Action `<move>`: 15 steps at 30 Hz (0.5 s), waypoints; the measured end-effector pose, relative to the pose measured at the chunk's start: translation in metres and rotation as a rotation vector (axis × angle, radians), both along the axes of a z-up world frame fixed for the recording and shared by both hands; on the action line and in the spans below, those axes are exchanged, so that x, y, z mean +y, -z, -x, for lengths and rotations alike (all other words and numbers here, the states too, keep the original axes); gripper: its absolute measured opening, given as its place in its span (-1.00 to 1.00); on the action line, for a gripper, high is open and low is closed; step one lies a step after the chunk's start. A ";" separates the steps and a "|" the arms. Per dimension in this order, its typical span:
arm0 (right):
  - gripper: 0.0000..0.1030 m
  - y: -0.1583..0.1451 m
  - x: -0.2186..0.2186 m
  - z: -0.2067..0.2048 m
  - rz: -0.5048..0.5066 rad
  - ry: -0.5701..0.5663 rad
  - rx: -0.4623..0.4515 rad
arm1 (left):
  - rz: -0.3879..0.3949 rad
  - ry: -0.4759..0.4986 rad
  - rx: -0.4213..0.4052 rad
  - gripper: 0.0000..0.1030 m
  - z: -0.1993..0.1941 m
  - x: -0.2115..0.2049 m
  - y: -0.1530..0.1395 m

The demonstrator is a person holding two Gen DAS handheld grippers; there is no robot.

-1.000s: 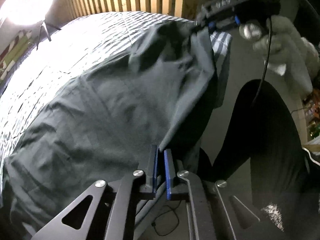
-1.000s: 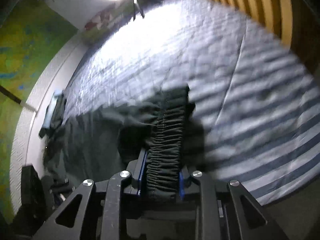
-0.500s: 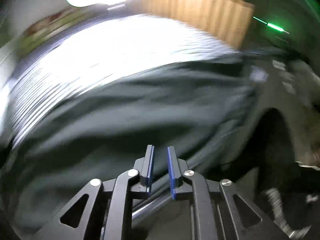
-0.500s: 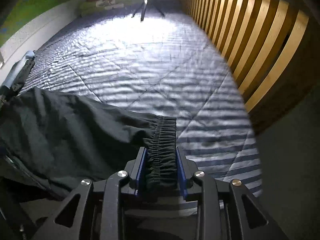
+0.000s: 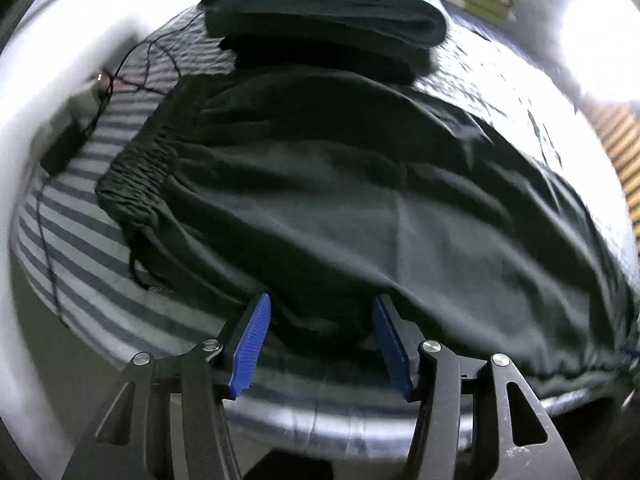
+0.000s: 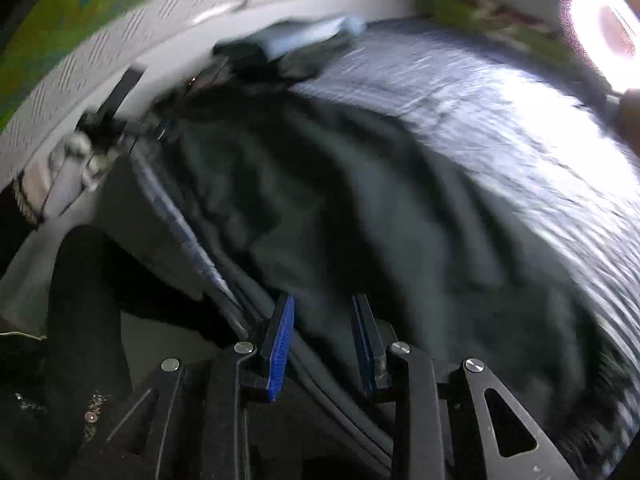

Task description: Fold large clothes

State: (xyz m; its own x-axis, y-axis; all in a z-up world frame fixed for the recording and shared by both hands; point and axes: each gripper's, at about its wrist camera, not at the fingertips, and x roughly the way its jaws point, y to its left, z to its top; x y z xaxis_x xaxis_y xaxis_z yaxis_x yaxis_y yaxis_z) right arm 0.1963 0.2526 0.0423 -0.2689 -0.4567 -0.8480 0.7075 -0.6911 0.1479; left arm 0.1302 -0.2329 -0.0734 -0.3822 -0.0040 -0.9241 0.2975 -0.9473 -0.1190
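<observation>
**A:** Step in hand? Dark trousers (image 5: 360,200) lie spread across the striped bed (image 5: 80,248), with the waistband (image 5: 132,176) to the left in the left wrist view. I read this as a lay-down finishing before the next fold.

**B:** Agreed. The left gripper (image 5: 321,300) has just been opening. Its jaws stand wide, and the trousers' near edge lies between the tips, but the pads are clear of it.

**A:** And the right gripper (image 6: 323,300)?

**B:** A narrow gap with dark cloth in it. The frame is too smeared to tell whether the pads clamp it.

**A:** Next move, as a judgement: take fresh holds on one edge and carry it across to the opposite edge, keeping both corners level.

**B:** Edges: the near hem sits close to the mattress rim and may slide off. A folded stack (image 5: 320,12) just beyond the far edge limits any push that way.

**A:** Open room?

**B:** There's bare cover toward the lamp (image 6: 608,36). The person's leg (image 6: 80,300) stands close against the near side.
</observation>
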 end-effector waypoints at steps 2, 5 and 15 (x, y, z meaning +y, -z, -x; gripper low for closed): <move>-0.48 0.018 -0.021 0.006 -0.038 -0.036 -0.029 | -0.022 -0.020 0.005 -0.17 0.006 -0.001 0.007; -0.49 0.036 -0.038 0.013 -0.090 -0.058 -0.044 | 0.054 -0.015 -0.023 -0.88 0.007 0.002 0.012; -0.96 0.018 -0.033 0.011 0.049 -0.065 -0.163 | 0.121 -0.056 0.015 -1.00 -0.026 -0.038 -0.010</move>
